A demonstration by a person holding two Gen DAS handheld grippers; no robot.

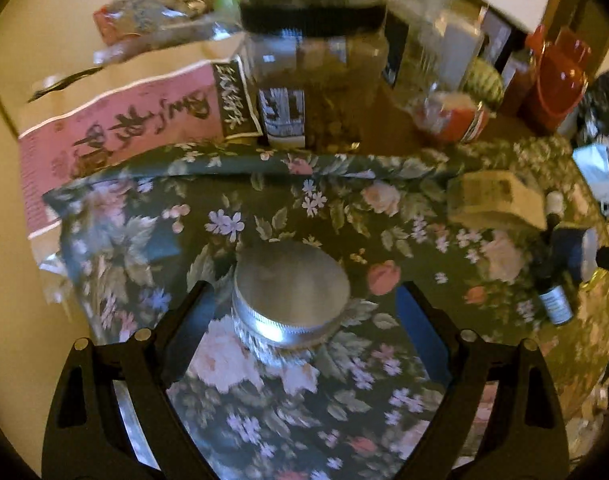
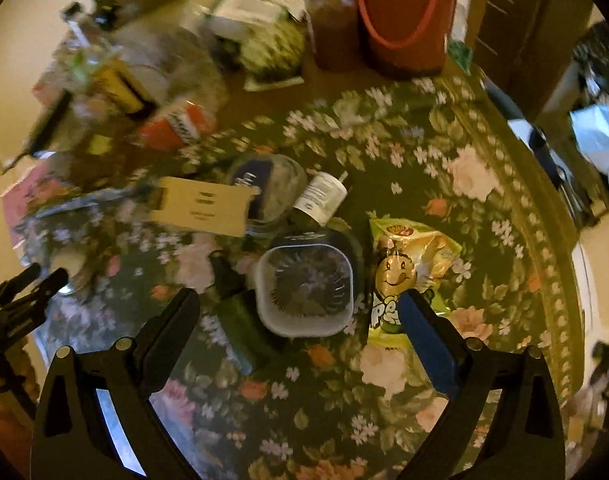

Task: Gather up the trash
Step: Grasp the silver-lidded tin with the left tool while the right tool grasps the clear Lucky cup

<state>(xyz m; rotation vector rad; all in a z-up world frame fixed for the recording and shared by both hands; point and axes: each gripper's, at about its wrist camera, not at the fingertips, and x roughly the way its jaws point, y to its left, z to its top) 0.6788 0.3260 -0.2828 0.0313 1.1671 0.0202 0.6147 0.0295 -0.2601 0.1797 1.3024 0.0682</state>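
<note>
On the flowered tablecloth [image 2: 476, 184], left to right:

1. Cardboard box [image 2: 202, 206]: lies flat, near the left of the clutter. Judged light and stiff; likely takes a pinch across its short sides.

2. Dark bottle with white label [image 2: 320, 196]: lies on its side just beyond the tub. Possibly glass, so rounded, slippery and breakable; best gripped across the body.

3. Clear square plastic tub [image 2: 304, 292]: sits open side up between the fingers of the right gripper [image 2: 298, 312], touched by neither. Jaws wide apart, nothing held. Judged light and thin-walled; likely flexes if squeezed, so 1 wall pinched at the rim looks safer than a grip across the whole tub.

4. Green snack wrapper [image 2: 412, 252]: lies crumpled just right of the tub, partly under the blue-padded finger. Judged very light, soft and slick; a raised fold gives the best hold.

Separate entry, left wrist view: jar with silver lid [image 1: 290, 300], standing upright between the fingers of the left gripper [image 1: 304, 304], whose jaws are spread wide and clear of it. Looks like ribbed glass: heavier, rigid, fragile; hold across the lid's ridged edge.
</note>
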